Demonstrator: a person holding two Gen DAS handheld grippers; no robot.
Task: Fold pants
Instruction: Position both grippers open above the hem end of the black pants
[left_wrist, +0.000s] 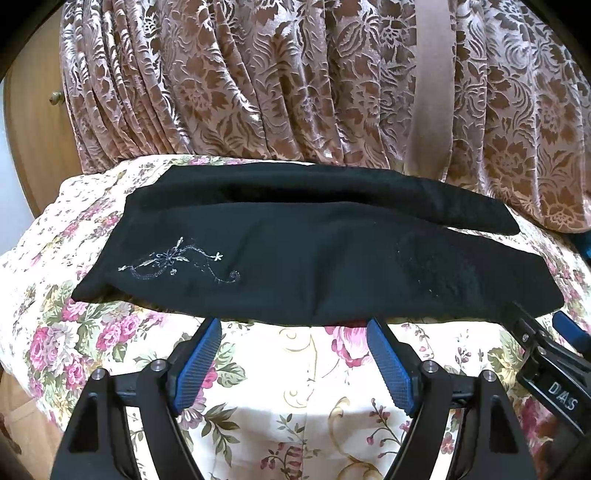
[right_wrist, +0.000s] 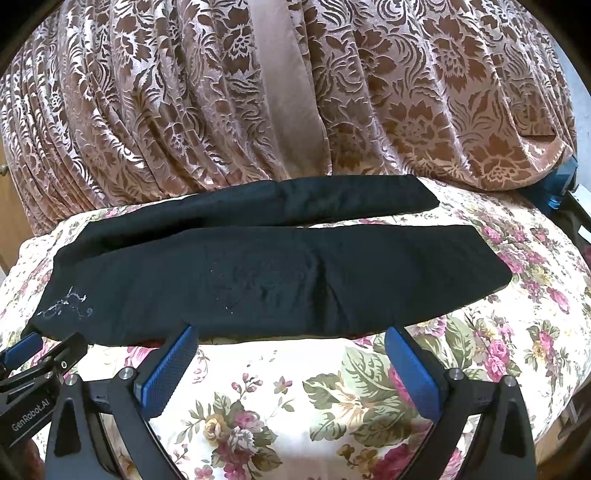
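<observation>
Straight ahead, black pants (left_wrist: 295, 266) lie flat across a floral bedsheet (left_wrist: 295, 387), stretched from nine o'clock to three o'clock, with the two legs side by side. Pale embroidery (left_wrist: 177, 264) marks the near leg toward nine o'clock. A brown patterned curtain (left_wrist: 258, 81) hangs behind at twelve o'clock. The left gripper (left_wrist: 293, 330) sits at six o'clock, its blue fingers (left_wrist: 197, 365) spread wide apart and empty, tips just short of the pants' near edge. The right gripper (right_wrist: 290, 338) is likewise at six o'clock in its own view, fingers (right_wrist: 170, 369) apart, holding nothing, near that same edge.
</observation>
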